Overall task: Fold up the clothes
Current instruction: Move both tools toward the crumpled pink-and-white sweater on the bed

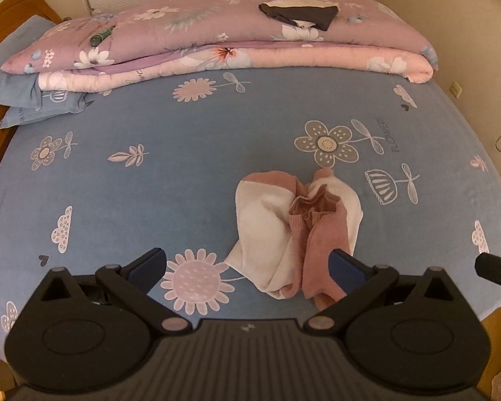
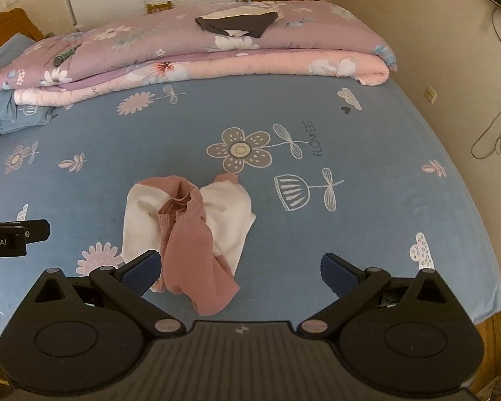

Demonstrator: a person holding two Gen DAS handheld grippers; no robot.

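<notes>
A pink and white garment [image 1: 294, 234] lies crumpled on the blue flowered bed sheet [image 1: 150, 180], near the bed's front edge. My left gripper [image 1: 247, 272] is open just in front of it, its right finger [image 1: 345, 272] overlapping the pink part. In the right wrist view the same garment [image 2: 190, 230] sits left of centre. My right gripper [image 2: 238, 272] is open, its left finger [image 2: 140, 272] beside the garment's near edge and its right finger over bare sheet. Nothing is held by either gripper.
A folded pink and purple floral quilt [image 1: 217, 46] spans the back of the bed, with dark and cream folded clothes [image 1: 297, 11] on top and a green object [image 1: 100, 35] at its left. A blue pillow [image 1: 16, 77] lies at the back left. Wall cables [image 2: 494, 133] hang on the right.
</notes>
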